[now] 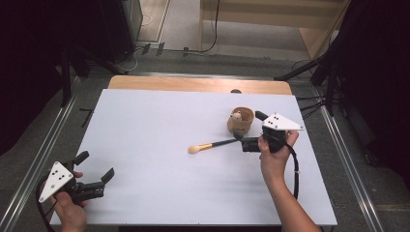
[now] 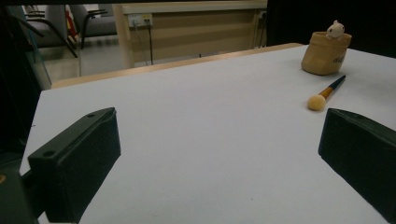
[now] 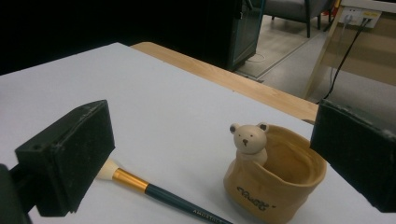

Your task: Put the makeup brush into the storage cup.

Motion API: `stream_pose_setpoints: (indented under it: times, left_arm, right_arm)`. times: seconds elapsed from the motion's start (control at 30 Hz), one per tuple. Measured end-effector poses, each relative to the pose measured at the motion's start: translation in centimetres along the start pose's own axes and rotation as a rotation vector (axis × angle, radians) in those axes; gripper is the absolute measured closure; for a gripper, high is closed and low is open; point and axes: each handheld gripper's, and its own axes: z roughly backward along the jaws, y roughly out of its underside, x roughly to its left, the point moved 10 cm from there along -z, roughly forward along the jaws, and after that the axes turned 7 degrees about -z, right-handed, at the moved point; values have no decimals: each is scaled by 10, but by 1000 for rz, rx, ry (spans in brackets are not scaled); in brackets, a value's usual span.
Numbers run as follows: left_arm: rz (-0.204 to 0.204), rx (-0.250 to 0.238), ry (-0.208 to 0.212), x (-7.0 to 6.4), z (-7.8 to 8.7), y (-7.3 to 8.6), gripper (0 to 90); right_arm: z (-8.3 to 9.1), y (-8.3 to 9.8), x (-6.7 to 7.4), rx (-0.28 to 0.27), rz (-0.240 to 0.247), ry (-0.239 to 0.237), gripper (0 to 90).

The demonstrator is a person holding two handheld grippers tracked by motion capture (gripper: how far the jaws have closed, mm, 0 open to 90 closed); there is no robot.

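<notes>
the right claw (image 1: 247, 131), jaws spread, hovers right of centre over the makeup brush (image 1: 212, 145) lying beside the bear pot (image 1: 241, 120), seemingly about to pinch its handle; left claw (image 1: 95, 171) idles spread at lower left.

overhead, two low views (shared brush (image 1: 209, 146))

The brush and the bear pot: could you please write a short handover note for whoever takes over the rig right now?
Left gripper: open, holding nothing, at the near left of the table.
Right gripper: open, beside the bear pot, above the brush handle.
The brush lies flat on the table, bristles pointing left, handle end by the pot, which stands upright.
Done: nothing gripped yet.
Left: probably grasp the brush and put it in the pot.
</notes>
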Motion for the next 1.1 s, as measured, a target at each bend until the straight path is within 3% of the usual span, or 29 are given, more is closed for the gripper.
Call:
stream_pose_setpoints:
  times: [0.4,0.67,0.93,1.1]
  left_arm:
    - [1,-2,1,0,0,0,0]
    - [0,-7,2,0,0,-1,0]
    - [-1,-6,2,0,0,-1,0]
    - [1,-6,3,0,0,-1,0]
  right_arm:
    - [-30,-6,14,57,52,-20,2]
    - [-44,-8,15,95,73,-32,11]
    - [-57,-8,14,155,135,-43,12]
    - [-65,-6,16,211,173,-74,19]
